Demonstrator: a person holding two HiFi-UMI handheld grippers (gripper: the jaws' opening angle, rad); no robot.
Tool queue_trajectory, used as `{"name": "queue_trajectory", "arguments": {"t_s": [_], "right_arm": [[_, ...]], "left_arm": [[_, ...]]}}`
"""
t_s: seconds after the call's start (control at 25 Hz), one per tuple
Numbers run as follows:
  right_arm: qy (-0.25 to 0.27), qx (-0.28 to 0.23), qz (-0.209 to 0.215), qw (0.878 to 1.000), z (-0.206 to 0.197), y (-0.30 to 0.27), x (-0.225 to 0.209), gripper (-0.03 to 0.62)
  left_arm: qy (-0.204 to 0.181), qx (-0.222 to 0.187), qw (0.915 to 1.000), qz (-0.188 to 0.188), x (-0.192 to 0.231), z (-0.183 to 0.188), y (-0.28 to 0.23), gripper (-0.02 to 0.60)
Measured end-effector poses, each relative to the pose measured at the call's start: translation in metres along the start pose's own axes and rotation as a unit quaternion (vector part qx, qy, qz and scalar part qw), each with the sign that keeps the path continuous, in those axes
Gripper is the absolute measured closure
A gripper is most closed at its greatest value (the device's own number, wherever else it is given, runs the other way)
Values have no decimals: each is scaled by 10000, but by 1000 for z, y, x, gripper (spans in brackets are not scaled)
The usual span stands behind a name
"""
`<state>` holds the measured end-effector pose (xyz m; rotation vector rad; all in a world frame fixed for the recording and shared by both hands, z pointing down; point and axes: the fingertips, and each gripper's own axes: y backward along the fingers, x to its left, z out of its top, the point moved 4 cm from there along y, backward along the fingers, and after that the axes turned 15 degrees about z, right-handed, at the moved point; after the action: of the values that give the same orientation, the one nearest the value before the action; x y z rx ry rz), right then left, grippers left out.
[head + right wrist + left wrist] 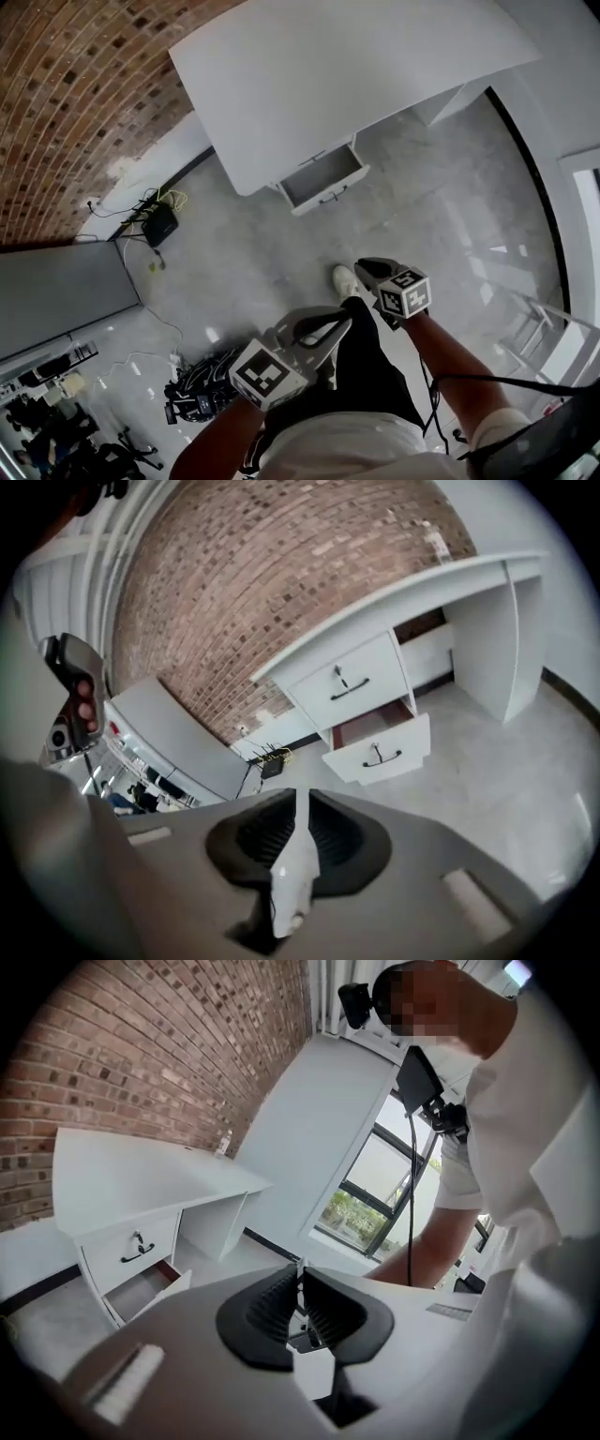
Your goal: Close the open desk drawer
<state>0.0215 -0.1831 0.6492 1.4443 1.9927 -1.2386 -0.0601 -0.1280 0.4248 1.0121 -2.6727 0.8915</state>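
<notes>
Lower drawer (323, 180) is hanging open beneath the white desk (328, 66), well apart from left gripper (336, 324) and right gripper (366, 270), both clenched on nothing; an off-centre push is probably risking jamming it askew.

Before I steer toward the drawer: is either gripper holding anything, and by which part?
Nothing is held. The left gripper and the right gripper both have their jaws together with nothing between them, apart from the open drawer.

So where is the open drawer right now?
In the head view the open drawer sits at upper centre, sticking out from under the white desk; in the right gripper view it is just below the closed drawer.
</notes>
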Motion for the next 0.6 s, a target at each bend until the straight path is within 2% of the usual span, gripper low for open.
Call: {"name": "queue_trajectory", "arguments": {"t_s": [0.12, 0.28, 0.44, 0.6], "right_arm": [[-808, -272, -8, 9964, -22, -39, -61, 560], [-1790, -936, 100, 9793, -40, -89, -139, 560], [-2381, -1332, 164, 9619, -52, -130, -190, 560], [-2861, -1890, 94, 9393, -40, -151, -241, 560]], "left_arm": [[-120, 240, 9994, -205, 26, -18, -32, 557], [-357, 504, 9973, -392, 60, -46, -76, 557], [-487, 679, 9957, -390, 80, -65, -99, 557], [-507, 780, 9944, -510, 97, -75, -120, 557]]}}
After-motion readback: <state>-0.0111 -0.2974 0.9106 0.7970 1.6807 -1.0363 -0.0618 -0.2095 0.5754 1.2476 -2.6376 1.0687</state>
